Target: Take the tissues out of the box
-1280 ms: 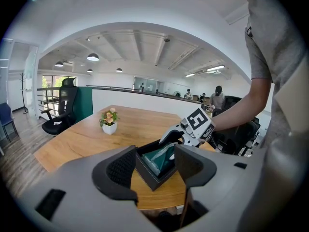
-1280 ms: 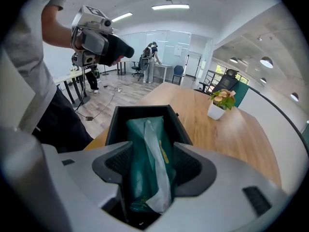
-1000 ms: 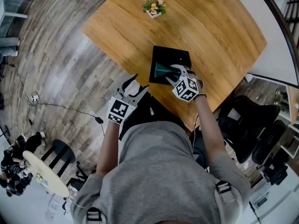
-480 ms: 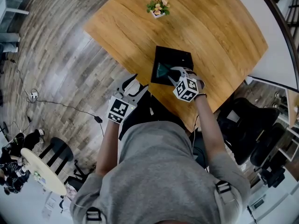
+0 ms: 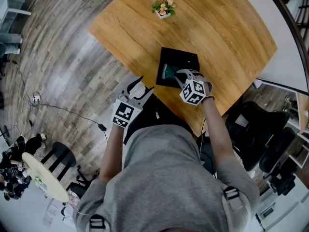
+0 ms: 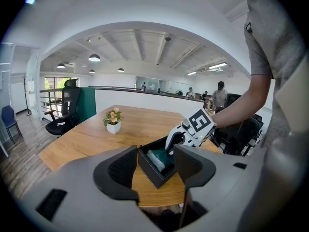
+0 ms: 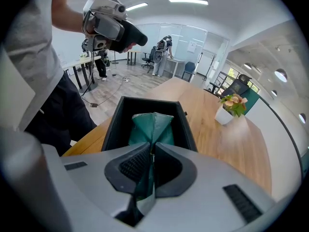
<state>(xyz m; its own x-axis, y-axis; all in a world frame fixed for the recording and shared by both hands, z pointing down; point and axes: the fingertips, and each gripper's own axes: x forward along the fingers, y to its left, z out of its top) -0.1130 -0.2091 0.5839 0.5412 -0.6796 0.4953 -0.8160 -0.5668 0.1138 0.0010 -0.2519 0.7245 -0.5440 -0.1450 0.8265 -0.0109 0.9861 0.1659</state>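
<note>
Tissues (a green pack) lie lengthwise inside the black box on the desk. The right gripper reaches down into the box, jaws closing on a pinched-up fold. The left gripper hangs open nearby.

A green tissue pack, its creased wrapper faintly glossy, is pinched in the closing right tongs, matt grey plastic with ribbed black pads. Around it is a matt black box on a smooth, satin-finished wooden desk.

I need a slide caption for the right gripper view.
Right gripper closing its fingers on the green tissue pack inside the black box.
</note>
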